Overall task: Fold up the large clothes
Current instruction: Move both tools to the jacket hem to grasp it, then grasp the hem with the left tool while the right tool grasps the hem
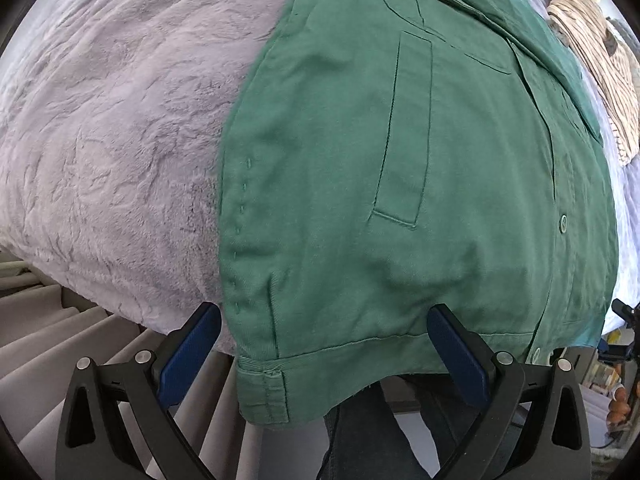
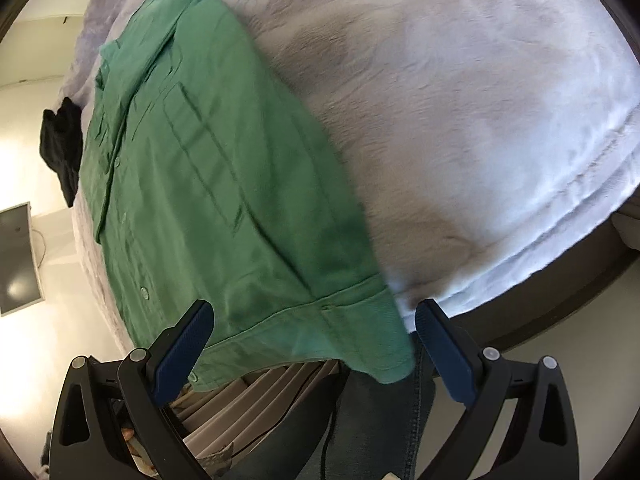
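A green button-up jacket (image 1: 420, 168) lies flat, front up, on a pale grey plush blanket (image 1: 120, 140). Its hem hangs over the near edge of the bed. My left gripper (image 1: 324, 344) is open, its blue pads on either side of the jacket's left hem corner, with nothing held. In the right wrist view the same jacket (image 2: 208, 184) lies on the blanket (image 2: 460, 140). My right gripper (image 2: 314, 340) is open and straddles the right hem corner, holding nothing. That view is blurred.
A striped beige garment (image 1: 596, 76) lies on the blanket beyond the jacket. A black garment (image 2: 60, 144) lies at the bed's far edge. A person's jeans-clad legs (image 2: 360, 432) stand at the bed's near edge. A monitor (image 2: 16, 256) sits by the wall.
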`<state>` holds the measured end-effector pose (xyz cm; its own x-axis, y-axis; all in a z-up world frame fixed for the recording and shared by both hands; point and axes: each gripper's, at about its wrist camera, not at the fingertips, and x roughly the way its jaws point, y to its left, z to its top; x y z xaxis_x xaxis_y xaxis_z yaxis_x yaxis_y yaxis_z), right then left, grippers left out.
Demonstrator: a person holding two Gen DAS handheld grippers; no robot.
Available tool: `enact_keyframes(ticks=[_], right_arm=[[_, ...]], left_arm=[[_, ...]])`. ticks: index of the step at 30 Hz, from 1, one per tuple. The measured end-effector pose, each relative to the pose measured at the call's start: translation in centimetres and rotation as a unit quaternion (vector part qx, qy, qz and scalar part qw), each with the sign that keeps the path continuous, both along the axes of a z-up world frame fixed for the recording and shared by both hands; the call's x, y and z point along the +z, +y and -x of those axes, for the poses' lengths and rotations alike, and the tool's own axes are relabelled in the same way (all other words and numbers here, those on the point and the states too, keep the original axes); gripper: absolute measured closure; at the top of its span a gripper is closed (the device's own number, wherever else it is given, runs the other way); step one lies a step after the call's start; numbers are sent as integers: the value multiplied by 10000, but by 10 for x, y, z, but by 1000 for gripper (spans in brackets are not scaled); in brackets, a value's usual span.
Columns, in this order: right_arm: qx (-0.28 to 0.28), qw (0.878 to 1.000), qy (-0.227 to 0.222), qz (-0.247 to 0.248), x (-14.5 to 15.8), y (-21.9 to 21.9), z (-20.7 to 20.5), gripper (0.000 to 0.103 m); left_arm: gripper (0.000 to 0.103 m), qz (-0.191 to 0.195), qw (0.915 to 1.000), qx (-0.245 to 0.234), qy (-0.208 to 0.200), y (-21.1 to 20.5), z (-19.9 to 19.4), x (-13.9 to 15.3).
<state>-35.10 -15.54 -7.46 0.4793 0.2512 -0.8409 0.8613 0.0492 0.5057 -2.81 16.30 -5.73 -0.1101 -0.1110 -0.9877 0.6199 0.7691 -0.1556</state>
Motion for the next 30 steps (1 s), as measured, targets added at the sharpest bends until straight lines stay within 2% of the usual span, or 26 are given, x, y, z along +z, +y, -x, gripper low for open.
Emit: enact_keyframes(ticks=[7,10,14,16,18,22,24,27,29,30], right_arm=[[155,9992,-362,24,12,4,-12,2],[121,9969,-772,-43,22,5,-15,2],[-183,9873,-1569,-189,33,4,-12,2],[-338,9827,-1800,-282,30,4,-11,2],[-445,9819,-1800,-397,19,4,-10,2],[-400,9894,-1312,-473,-2,8,-9,2],[-449,9903,-1209,-510,-8,10,-6,2],[-489,9862,-1503,-502,-2,15,-8,3],[-383,9828,-1745,-463,5,17,-9,3],[-336,9823,-1790,-449,7,15,-11,3]], left_arm=[[0,72,10000,6,14,3,13,-3],[0,186,9997,52,145,15,15,-9],[0,569,9953,290,723,29,8,-18],[0,762,9914,374,992,32,6,-21],[0,905,9881,407,1177,31,7,-24],[0,938,9879,377,1178,27,8,-26],[0,974,9873,388,1192,26,7,-26],[9,1014,9876,320,1152,30,1,-20],[21,1004,9885,275,1099,32,2,-19],[36,981,9889,253,1086,33,2,-19]])
